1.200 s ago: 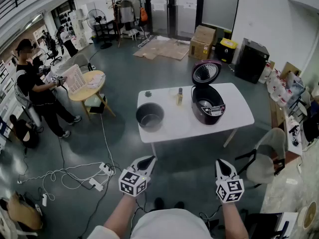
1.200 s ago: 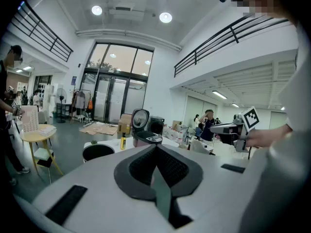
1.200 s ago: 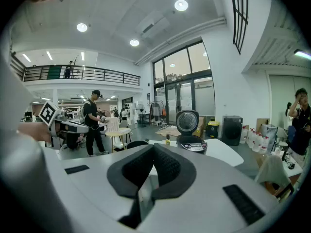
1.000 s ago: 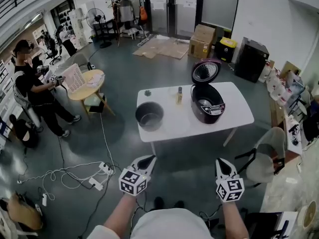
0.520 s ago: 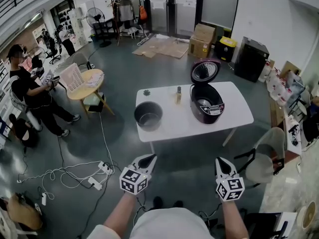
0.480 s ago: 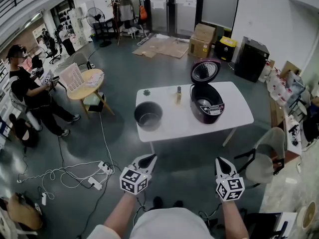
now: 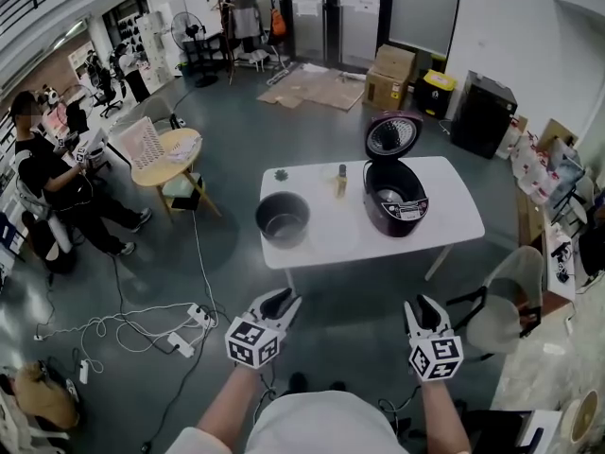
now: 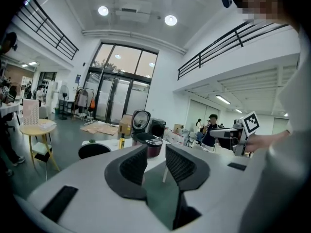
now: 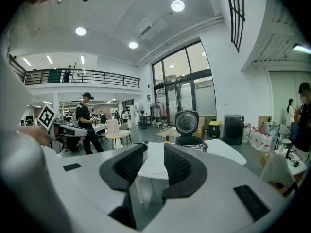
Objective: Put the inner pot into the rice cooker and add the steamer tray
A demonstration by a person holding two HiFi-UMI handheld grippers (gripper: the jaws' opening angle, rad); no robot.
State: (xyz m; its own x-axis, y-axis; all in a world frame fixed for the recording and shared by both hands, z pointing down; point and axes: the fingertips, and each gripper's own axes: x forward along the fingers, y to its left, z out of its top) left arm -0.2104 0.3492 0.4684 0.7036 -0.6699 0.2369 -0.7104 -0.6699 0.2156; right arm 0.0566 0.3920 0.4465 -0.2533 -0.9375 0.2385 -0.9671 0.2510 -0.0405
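Observation:
The dark grey inner pot [image 7: 283, 218] stands empty on the left part of the white table [image 7: 444, 218]. To its right sits the dark red rice cooker [image 7: 394, 200] with its lid [image 7: 391, 137] swung up; something pale lies inside, and I cannot tell what. My left gripper [image 7: 276, 304] and right gripper [image 7: 423, 311] hover side by side well short of the table's near edge. Both point toward it. Their jaws have just been opening and stand apart with nothing between them. The left gripper view shows its jaws [image 8: 155, 160] open, with the pot [image 8: 94, 150] and cooker [image 8: 148, 143] beyond.
A small bottle [image 7: 341, 182] and a little green object [image 7: 281, 175] stand at the table's far edge. Left of it are a round wooden table [image 7: 166, 159] and a person [image 7: 47, 173]. Cables and power strips [image 7: 180, 334] lie on the floor; a chair [image 7: 506, 299] stands at the right.
Both grippers' jaws, shut in the earlier frames, now stand parted. The hands have stayed in place and the head view has shifted slightly.

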